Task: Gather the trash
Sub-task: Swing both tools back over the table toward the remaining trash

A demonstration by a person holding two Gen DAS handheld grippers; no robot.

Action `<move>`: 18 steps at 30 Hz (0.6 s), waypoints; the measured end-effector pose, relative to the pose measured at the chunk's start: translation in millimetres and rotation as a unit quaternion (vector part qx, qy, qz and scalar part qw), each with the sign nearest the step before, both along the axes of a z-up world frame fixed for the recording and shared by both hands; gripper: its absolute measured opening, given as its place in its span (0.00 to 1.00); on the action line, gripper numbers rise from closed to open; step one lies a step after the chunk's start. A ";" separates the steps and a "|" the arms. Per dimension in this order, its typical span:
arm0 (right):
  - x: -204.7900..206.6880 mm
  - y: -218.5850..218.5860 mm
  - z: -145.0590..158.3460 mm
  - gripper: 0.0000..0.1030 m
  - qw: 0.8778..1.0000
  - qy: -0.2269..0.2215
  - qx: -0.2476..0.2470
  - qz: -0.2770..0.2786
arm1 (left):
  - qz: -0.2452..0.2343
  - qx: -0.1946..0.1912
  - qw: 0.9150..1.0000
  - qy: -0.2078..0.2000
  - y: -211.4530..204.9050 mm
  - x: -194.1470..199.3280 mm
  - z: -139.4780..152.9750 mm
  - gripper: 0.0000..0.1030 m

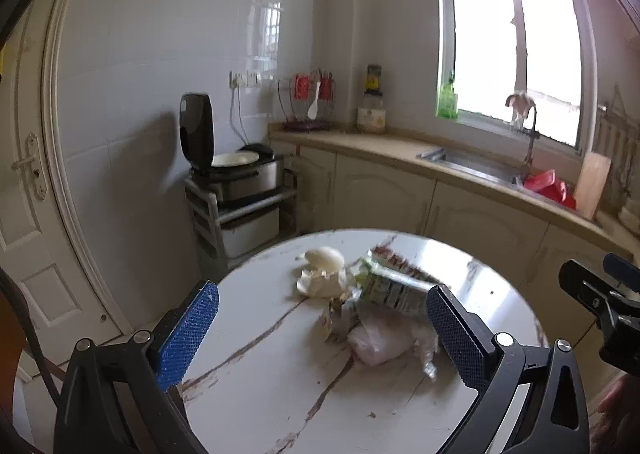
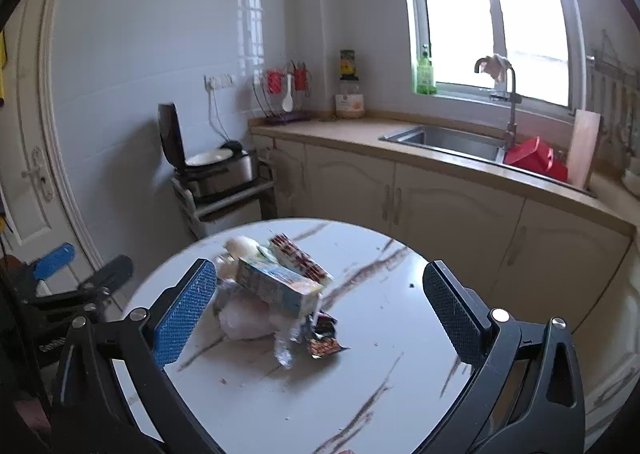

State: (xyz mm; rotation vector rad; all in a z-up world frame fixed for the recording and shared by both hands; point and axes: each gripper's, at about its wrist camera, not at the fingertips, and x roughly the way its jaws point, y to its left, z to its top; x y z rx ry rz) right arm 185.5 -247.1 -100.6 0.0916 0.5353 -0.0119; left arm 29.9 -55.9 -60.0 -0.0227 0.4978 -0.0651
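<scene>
Both claws hang wide open and empty over a round white marbled surface (image 1: 280, 394). Left claw (image 1: 322, 328) frames the trash pile from its own view, with nothing between its blue pads. Near the middle of the surface, a white crumpled wad (image 1: 322, 272) lies at the pile's left end; just right of it a green-and-white carton (image 1: 390, 288) leans on a pale plastic bag (image 1: 382, 340). Right claw (image 2: 320, 308) likewise spreads wide, holding nothing; in its view the carton (image 2: 280, 288) rests over the bag, a red-patterned box (image 2: 300, 260) behind it and a dark snack wrapper (image 2: 324, 342) beside. Further right, a sink (image 2: 444, 140) sits under the window.
</scene>
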 end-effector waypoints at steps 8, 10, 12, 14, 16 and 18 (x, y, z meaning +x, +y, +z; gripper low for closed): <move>47.5 -12.3 -65.4 1.00 0.992 0.122 0.011 0.011 | -0.009 0.014 0.996 0.092 -4.9 49.1 -35.6 0.99; 57.7 -15.7 -84.2 1.00 0.989 0.149 0.021 0.015 | -0.012 0.015 0.993 0.112 -6.8 64.3 -46.9 0.99; 66.6 -17.7 -102.1 1.00 0.985 0.172 0.028 0.018 | -0.009 0.015 0.992 0.128 -8.0 79.3 -56.8 0.99; 75.5 -19.3 -117.8 0.99 0.981 0.190 0.034 0.023 | -0.010 0.014 0.990 0.140 -10.6 93.4 -67.0 0.99; 84.5 -21.2 -130.8 0.98 0.977 0.205 0.043 0.029 | -0.014 0.013 0.988 0.154 -13.1 108.6 -74.5 0.99; 93.0 -21.5 -142.3 0.97 0.975 0.218 0.042 0.033 | -0.022 0.011 0.986 0.163 -16.2 120.7 -80.1 0.99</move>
